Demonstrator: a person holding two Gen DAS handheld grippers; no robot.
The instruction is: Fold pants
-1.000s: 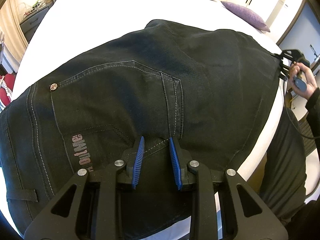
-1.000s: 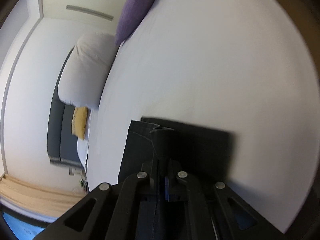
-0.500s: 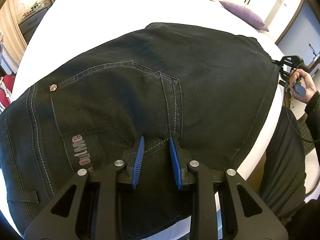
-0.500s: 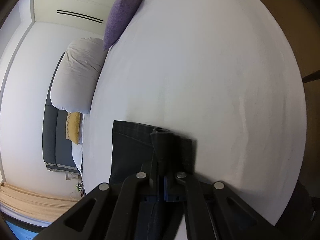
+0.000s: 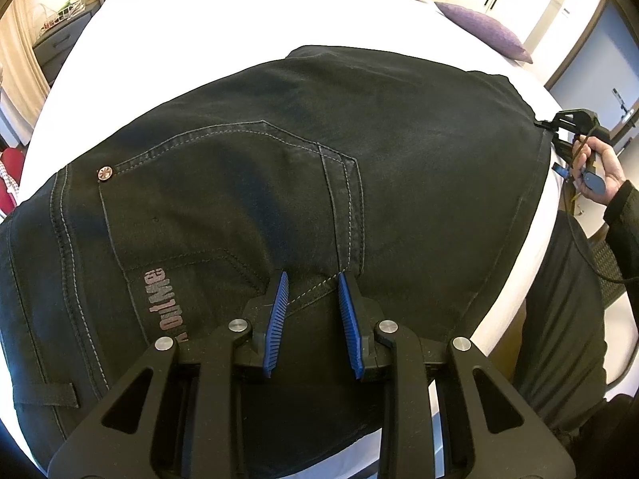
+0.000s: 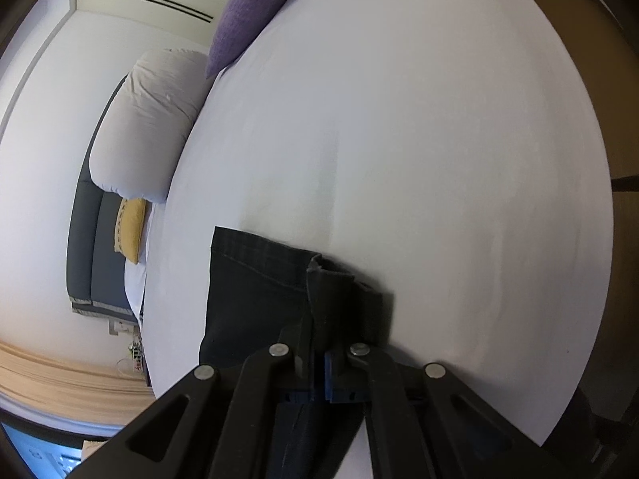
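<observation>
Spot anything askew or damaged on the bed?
Nothing stands out. The black pants lie flat on the white bed, undamaged; only the hem bunches where the right gripper pinches it.

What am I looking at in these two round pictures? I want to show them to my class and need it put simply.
No robot here: a person holds a two-finger tool in each hand, each with a wide-angle camera looking along its fingers. One picture comes from the left gripper, the other from the right gripper. Black pants lie spread on a white bed, back pocket up. The left tool's blue pads stand apart over the pocket seam, pinching nothing. The right tool is shut on the hem of a leg; the left view shows the person's hand holding it. A purple cushion lies beyond.
</observation>
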